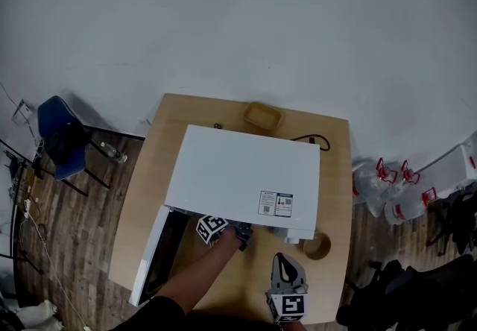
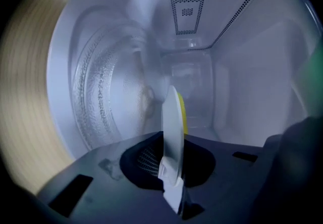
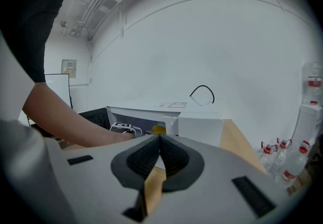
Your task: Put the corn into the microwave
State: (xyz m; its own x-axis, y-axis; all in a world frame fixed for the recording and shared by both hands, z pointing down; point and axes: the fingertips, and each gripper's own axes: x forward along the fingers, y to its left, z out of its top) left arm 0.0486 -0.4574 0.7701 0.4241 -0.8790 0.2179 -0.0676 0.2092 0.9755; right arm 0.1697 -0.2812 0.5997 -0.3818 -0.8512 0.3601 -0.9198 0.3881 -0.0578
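While a pale grey wall (image 1: 238, 16) is filling the far side of the room and a dark wood-plank floor (image 1: 97, 203) is showing around the furniture, a light wooden tabletop (image 1: 335, 173) is carrying a boxy white microwave (image 1: 246, 173). Its door (image 1: 147, 255) is standing open at the front left corner. A blue chair (image 1: 56, 132) is standing on the floor to the left, and clear plastic bottles with red caps (image 1: 391, 191) are clustering on the floor to the right.

Inside the pale, bare cavity, a ribbed glass turntable (image 2: 101, 97) is showing at the left of the left gripper view, which is rolled onto its side, and a perforated vent patch (image 2: 187, 10) is marking the back wall. A thin white plate (image 2: 171, 127) is appearing edge-on, parallel to the turntable and apart from it. The corn (image 2: 182, 112), a small bright yellow piece, is lying against the plate's far face, inside the microwave; only a sliver of it is peeking past the rim.

The left claw (image 2: 169, 165) is reaching into the opening with its jaws clamped on the plate's near rim. The right claw (image 3: 160, 140) is hovering in front of the microwave over the tabletop, jaws pressed together with nothing between them.

A shallow tan tray (image 1: 262, 115) is sitting behind the microwave, a black cable (image 1: 313, 140) is looping beside it, and a small round wooden cup (image 1: 317, 245) is resting at the front right corner.
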